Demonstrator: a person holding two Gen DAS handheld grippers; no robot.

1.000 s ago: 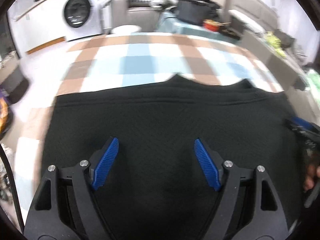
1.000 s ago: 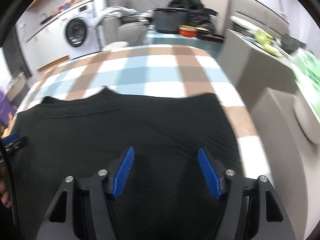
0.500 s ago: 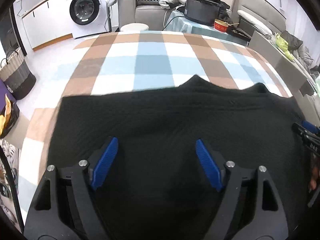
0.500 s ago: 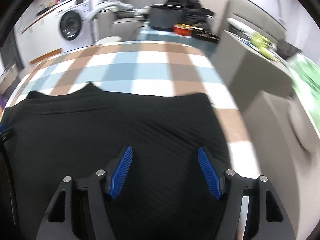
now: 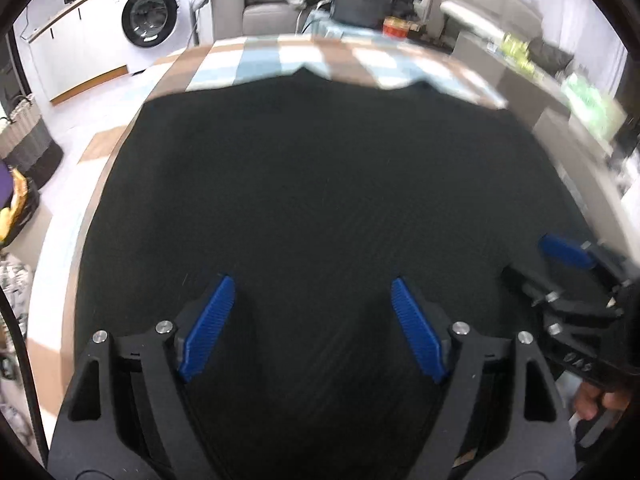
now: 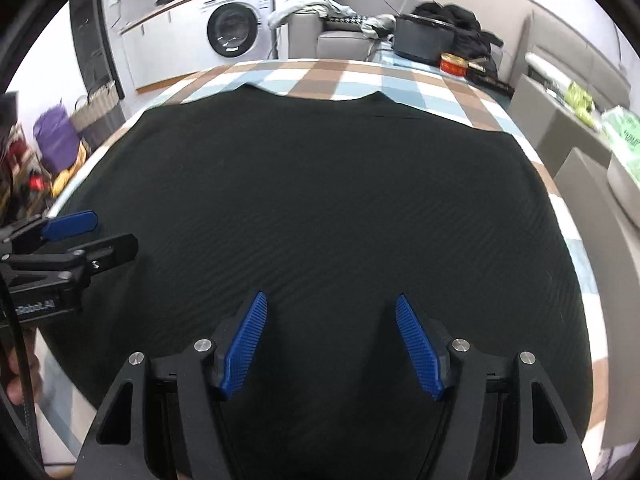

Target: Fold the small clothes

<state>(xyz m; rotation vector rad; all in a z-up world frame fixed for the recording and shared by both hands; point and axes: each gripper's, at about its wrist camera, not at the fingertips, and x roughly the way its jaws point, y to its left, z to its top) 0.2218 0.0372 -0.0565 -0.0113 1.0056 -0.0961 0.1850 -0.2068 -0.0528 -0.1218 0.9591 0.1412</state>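
Observation:
A black knit garment [image 5: 320, 184] lies spread flat on a checked tablecloth [image 5: 280, 56], its far edge with two small peaks. It also fills the right wrist view [image 6: 320, 184]. My left gripper [image 5: 312, 300] is open and empty, hovering over the garment's near part. My right gripper [image 6: 332, 320] is open and empty over the near part too. The right gripper shows at the right edge of the left wrist view [image 5: 568, 264]. The left gripper shows at the left edge of the right wrist view [image 6: 76, 236].
The checked cloth [image 6: 340, 76] covers the table beyond the garment. A washing machine [image 6: 236, 32], a grey sofa [image 6: 340, 40] with clothes, a dark box [image 6: 424, 40] and a red tin [image 6: 454, 65] stand behind. Baskets and bags [image 6: 64, 140] sit on the floor left.
Both grippers have moved forward and closer over the garment, which now fills more of each view. Each gripper now shows more in the other's view. Both stay open.

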